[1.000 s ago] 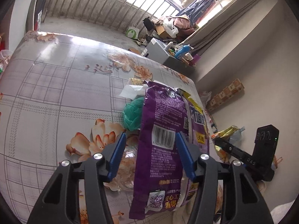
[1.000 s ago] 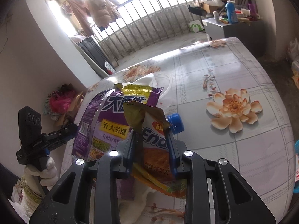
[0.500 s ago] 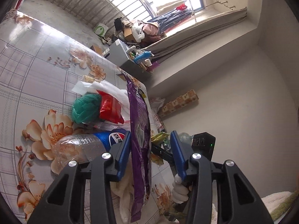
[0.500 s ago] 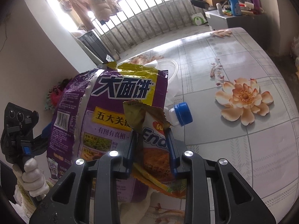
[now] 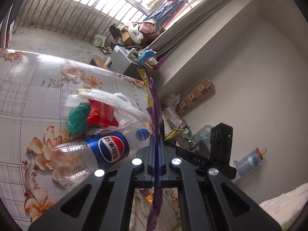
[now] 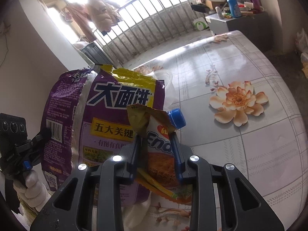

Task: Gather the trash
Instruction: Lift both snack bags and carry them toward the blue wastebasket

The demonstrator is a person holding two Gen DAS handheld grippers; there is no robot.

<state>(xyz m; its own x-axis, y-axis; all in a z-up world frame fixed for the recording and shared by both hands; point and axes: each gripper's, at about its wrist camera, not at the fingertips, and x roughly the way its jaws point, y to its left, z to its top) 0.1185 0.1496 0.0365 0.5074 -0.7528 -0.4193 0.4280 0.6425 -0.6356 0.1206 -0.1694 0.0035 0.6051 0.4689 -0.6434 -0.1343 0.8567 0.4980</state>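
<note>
**Hand-held gripper pair, one wrapper each**

Left hand-held gripper (image 5: 156,144) has just clamped its jaws flat on the purple noodle bag (image 6: 92,123), lifted edge-on above the table (image 5: 28,88). Right hand-held gripper (image 6: 156,154) pinches an orange wrapper (image 6: 161,154). Looks like the pickup stage; next probably means carrying both to wherever trash goes. Pepsi bottle (image 5: 92,154), tissue (image 5: 107,100) and red bag (image 5: 102,113) lie close below.

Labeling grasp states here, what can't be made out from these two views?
- Left wrist view: purple wrapper is edge-on in the left claw; its print is unreadable.
- Right wrist view: orange sachet hides the bottle behind it, only the blue cap shows.
- Left wrist view: the purple wrapper's lower end is cut off by the frame edge.
</note>
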